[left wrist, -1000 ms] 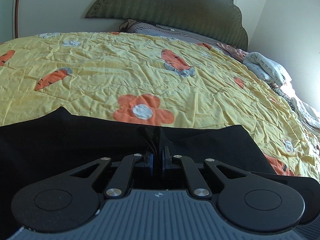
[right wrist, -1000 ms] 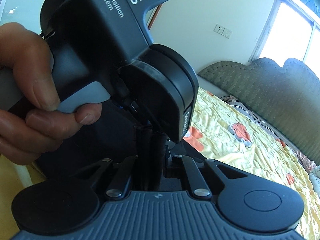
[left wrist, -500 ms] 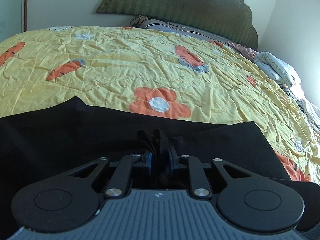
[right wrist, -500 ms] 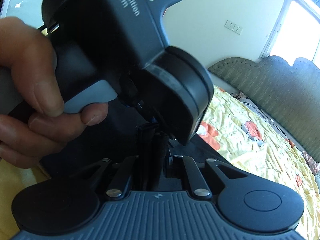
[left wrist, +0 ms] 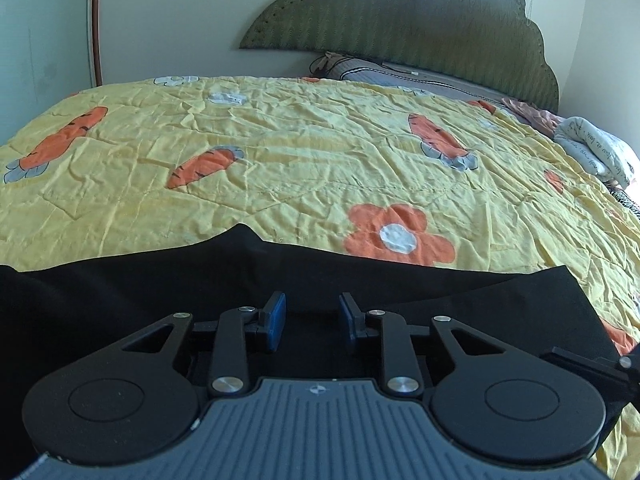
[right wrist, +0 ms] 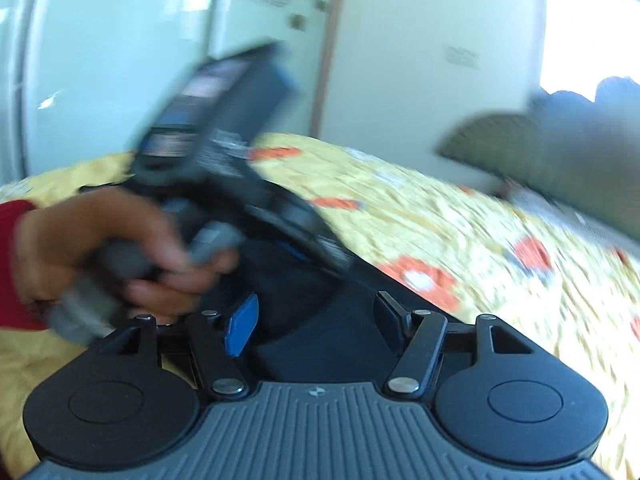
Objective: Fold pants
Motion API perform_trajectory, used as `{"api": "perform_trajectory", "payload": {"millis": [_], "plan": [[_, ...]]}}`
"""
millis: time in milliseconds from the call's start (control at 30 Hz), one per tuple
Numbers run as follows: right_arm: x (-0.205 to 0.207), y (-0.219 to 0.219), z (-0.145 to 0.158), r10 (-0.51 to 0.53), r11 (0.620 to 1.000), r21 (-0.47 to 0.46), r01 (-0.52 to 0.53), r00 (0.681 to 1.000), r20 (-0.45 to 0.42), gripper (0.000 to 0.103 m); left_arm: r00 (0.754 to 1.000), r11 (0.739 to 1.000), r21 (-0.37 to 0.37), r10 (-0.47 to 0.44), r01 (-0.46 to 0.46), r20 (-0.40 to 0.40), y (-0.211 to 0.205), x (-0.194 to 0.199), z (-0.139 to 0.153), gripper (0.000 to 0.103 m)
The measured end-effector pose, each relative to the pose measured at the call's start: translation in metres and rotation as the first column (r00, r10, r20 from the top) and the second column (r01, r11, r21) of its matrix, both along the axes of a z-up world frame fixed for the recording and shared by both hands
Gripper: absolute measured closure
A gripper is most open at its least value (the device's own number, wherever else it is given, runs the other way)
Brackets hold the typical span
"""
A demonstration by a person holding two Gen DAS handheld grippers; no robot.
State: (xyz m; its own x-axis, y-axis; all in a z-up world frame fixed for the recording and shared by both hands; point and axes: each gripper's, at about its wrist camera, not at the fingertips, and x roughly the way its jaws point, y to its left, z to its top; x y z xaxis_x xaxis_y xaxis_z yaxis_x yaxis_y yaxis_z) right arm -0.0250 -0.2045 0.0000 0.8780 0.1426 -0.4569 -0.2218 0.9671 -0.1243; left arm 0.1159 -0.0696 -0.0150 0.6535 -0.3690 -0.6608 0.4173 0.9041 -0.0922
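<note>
The left gripper [left wrist: 311, 322] stands with its jaws apart, having just been opening, and its blue pads [left wrist: 276, 322] press on nothing; the black pants [left wrist: 120, 292] lie flat just under and ahead of them. From this gripper the cloth runs out to both sides, its far edge a long dark line across the bed with a small peak left of centre and a square corner at the right. A black part of the other tool shows at the lower right edge, over the pants.

The right gripper [right wrist: 316, 326] has also just been opening and its jaws stand wide, nothing between them; the view is blurred. Dark pants cloth [right wrist: 320, 344] lies directly below and ahead of it. Just beyond, up and to the left, a hand [right wrist: 112, 248] with a red sleeve [right wrist: 12, 264] grips the handle of the left tool, which is over the same cloth.

Past the pants the yellow quilt [left wrist: 300, 168], printed with carrots and an orange flower [left wrist: 396, 236], lies open and wrinkled up to the green headboard [left wrist: 400, 20]. A pillow [left wrist: 400, 74] is by the headboard and bundled bedding [left wrist: 596, 148] sits at the bed's right edge
</note>
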Motion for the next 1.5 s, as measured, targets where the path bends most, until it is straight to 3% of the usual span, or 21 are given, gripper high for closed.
{"api": "perform_trajectory", "payload": {"millis": [67, 167, 333, 533, 700, 900, 1500], "plan": [[0.01, -0.007, -0.01, -0.075, 0.997, -0.008, 0.075, 0.995, -0.061, 0.04, 1.0, 0.999, 0.046, -0.01, 0.01, 0.011, -0.003, -0.002, -0.002, 0.069], [0.022, -0.013, -0.021, -0.075, 0.997, -0.012, 0.074, 0.986, -0.148, 0.04, 0.999, 0.993, 0.118, -0.012, 0.006, 0.051, -0.008, -0.008, -0.004, 0.068], [0.01, -0.014, -0.013, -0.116, 0.993, 0.017, 0.117, 0.991, -0.071, 0.04, 0.999, 0.998, 0.064, -0.009, 0.007, 0.031, -0.004, -0.009, -0.001, 0.056], [0.05, -0.012, -0.038, -0.182, 0.98, 0.05, 0.19, 0.975, -0.131, 0.04, 1.0, 0.995, 0.095, 0.008, -0.011, 0.028, -0.006, -0.01, -0.004, 0.049], [0.018, 0.005, -0.028, -0.211, 0.971, 0.081, 0.223, 0.969, -0.132, 0.04, 0.999, 0.995, 0.101, 0.019, -0.022, 0.035, -0.001, -0.014, -0.005, 0.042], [0.018, -0.002, -0.031, -0.244, 0.956, 0.126, 0.266, 0.956, -0.165, 0.038, 0.999, 0.994, 0.103, 0.025, -0.029, 0.034, 0.005, -0.016, -0.005, 0.039], [0.012, 0.005, -0.037, -0.27, 0.953, 0.098, 0.287, 0.951, -0.15, 0.02, 0.998, 0.994, 0.103, 0.036, -0.04, 0.043, 0.027, -0.023, -0.005, 0.035]]}}
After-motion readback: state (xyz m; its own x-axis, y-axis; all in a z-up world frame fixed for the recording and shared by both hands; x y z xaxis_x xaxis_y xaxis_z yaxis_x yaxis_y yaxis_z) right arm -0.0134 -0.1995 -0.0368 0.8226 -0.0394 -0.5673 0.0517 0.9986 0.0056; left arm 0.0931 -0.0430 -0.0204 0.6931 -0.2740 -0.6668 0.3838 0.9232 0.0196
